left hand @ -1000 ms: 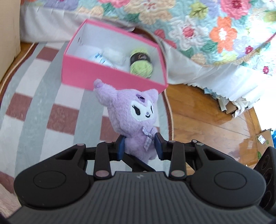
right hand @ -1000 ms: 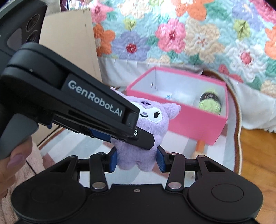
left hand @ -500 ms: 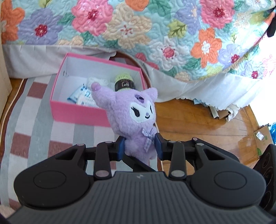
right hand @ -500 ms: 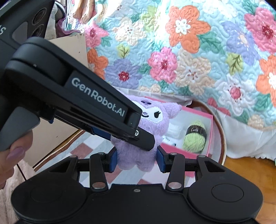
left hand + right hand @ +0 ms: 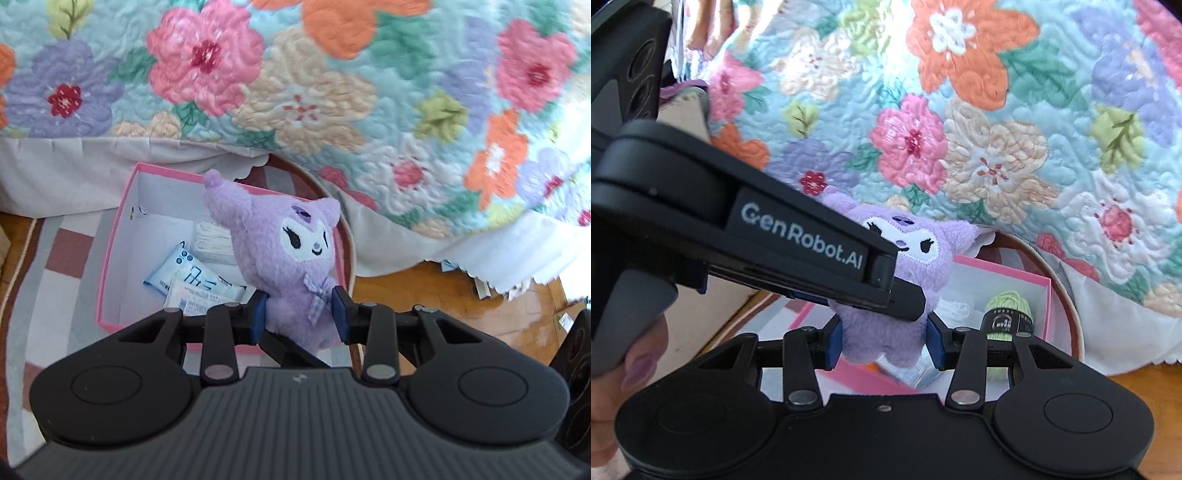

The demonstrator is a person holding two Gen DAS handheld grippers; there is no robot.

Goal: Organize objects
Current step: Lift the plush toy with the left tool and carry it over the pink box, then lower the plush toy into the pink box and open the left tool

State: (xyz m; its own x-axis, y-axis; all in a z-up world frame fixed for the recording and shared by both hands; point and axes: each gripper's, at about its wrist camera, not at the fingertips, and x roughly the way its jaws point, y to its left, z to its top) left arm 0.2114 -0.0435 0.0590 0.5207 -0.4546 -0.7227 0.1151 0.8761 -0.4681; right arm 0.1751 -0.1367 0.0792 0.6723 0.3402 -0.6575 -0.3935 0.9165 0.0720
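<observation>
A purple plush toy with a white face hangs upright in the air. My left gripper is shut on its lower body, and my right gripper is shut on the same plush toy from the other side. In the right wrist view the left gripper's black body crosses in front of the toy. Below and behind the toy stands an open pink box holding white and blue packets. The right wrist view shows a green yarn ball in the pink box.
A flowered quilt hangs over a bed edge right behind the box. A striped rug lies under the box, with wooden floor to the right. A cardboard panel stands at left. A person's hand holds the left gripper's handle.
Both grippers have carried the plush toy up and forward, from in front of the box to over it. The quilt now fills more of both views. The grips have not changed.
</observation>
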